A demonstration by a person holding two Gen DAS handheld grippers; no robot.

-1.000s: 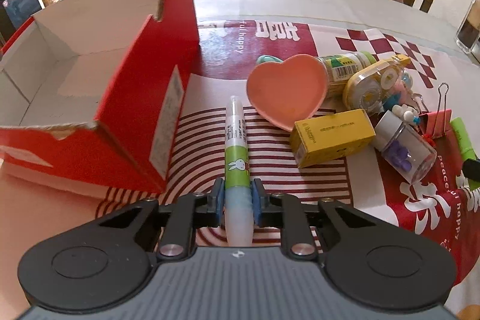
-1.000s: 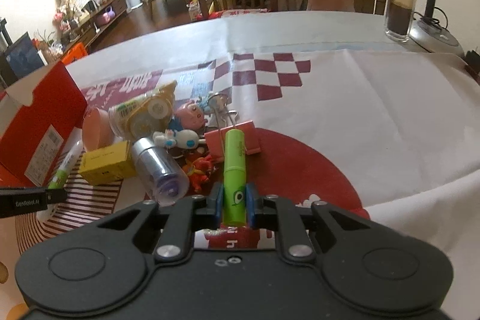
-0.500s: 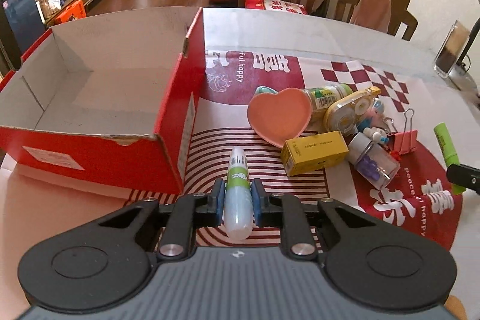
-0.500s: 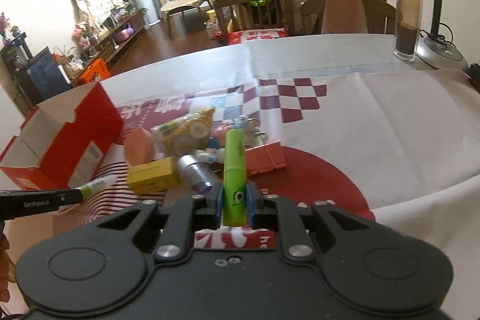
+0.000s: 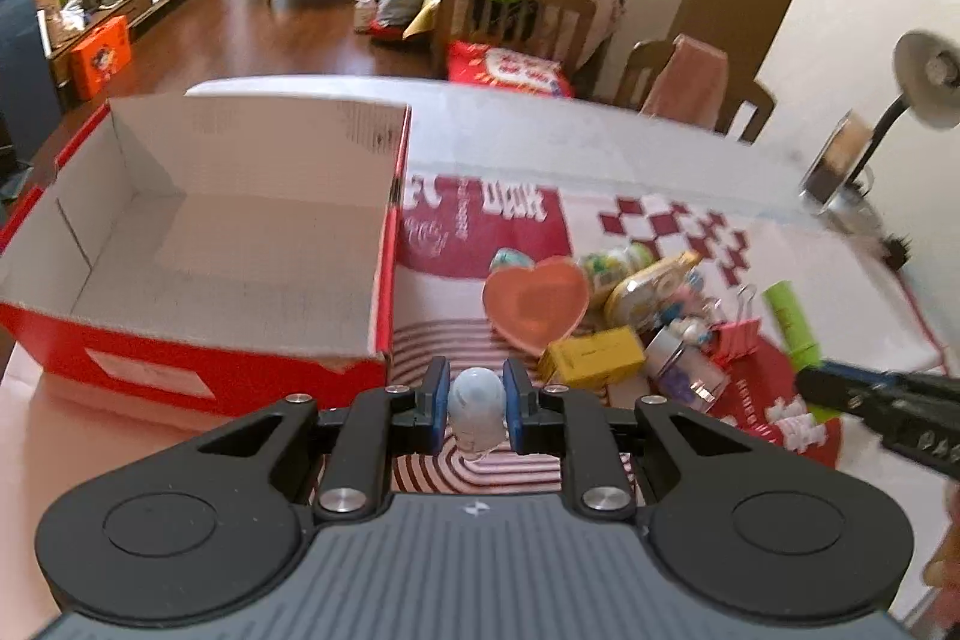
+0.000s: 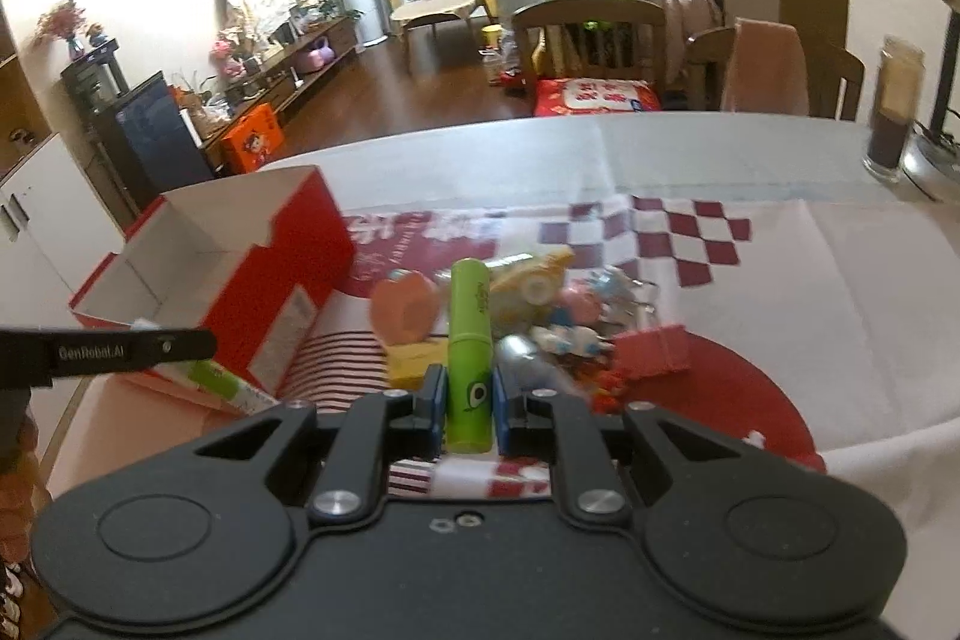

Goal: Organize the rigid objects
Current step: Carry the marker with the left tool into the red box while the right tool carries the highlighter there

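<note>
My left gripper is shut on a white glue pen, seen end-on and raised above the table; the pen's green label shows in the right wrist view. My right gripper is shut on a green tube, held above the pile; the tube also shows in the left wrist view. An open red cardboard box with a white inside stands to the left. The pile holds a pink heart dish, a yellow box, a tape dispenser and a pink binder clip.
A red and white patterned cloth covers the table. A dark glass jar and a lamp base stand at the far right. Wooden chairs stand behind the table's far edge.
Both grippers have lifted with their objects and sit higher over the table. The glue pen has tilted from lying along the table to pointing away, end-on to the left camera.
</note>
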